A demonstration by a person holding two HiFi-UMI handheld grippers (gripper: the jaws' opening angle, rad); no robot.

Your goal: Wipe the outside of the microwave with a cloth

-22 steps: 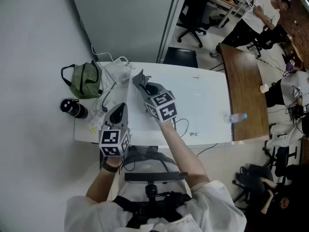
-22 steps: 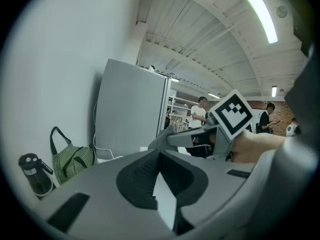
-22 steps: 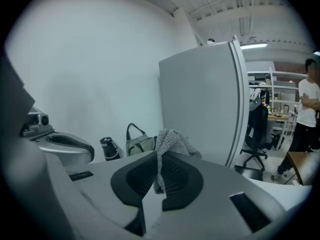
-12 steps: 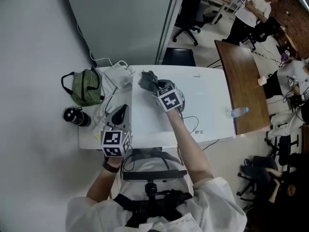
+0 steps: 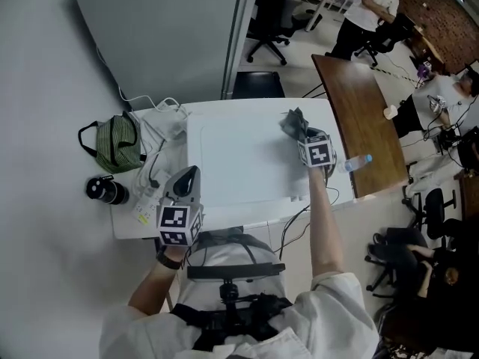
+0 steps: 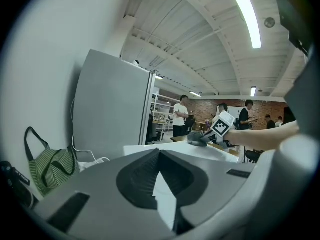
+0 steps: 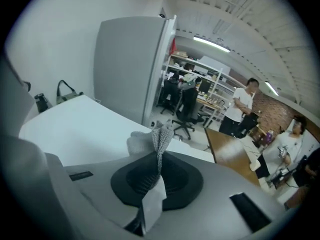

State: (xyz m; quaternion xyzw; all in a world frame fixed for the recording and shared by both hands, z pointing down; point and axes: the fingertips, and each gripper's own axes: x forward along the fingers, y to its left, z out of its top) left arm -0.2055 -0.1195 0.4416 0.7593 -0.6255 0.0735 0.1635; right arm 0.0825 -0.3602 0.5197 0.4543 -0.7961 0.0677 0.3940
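The microwave (image 5: 239, 163) shows from above as a broad white top. My right gripper (image 5: 299, 132) rests at its far right corner, shut on a grey cloth (image 5: 293, 120) that bunches out ahead of the jaws and lies on the top. In the right gripper view the cloth (image 7: 160, 133) stands pinched between the closed jaws of the right gripper (image 7: 158, 158), with the white top (image 7: 75, 126) to the left. My left gripper (image 5: 186, 178) hovers by the microwave's front left edge, jaws together and holding nothing; its tips (image 6: 159, 153) point across the top.
A green striped bag (image 5: 120, 144), a black bottle (image 5: 105, 191) and white cables (image 5: 161, 114) lie left of the microwave. A grey partition (image 5: 165, 28) stands behind. To the right are a wooden table (image 5: 359, 118) and a water bottle (image 5: 358, 161). People and office chairs (image 5: 262, 32) are further back.
My right gripper has swept the cloth from the far left corner of the microwave top across to the far right corner. The left gripper has stayed put.
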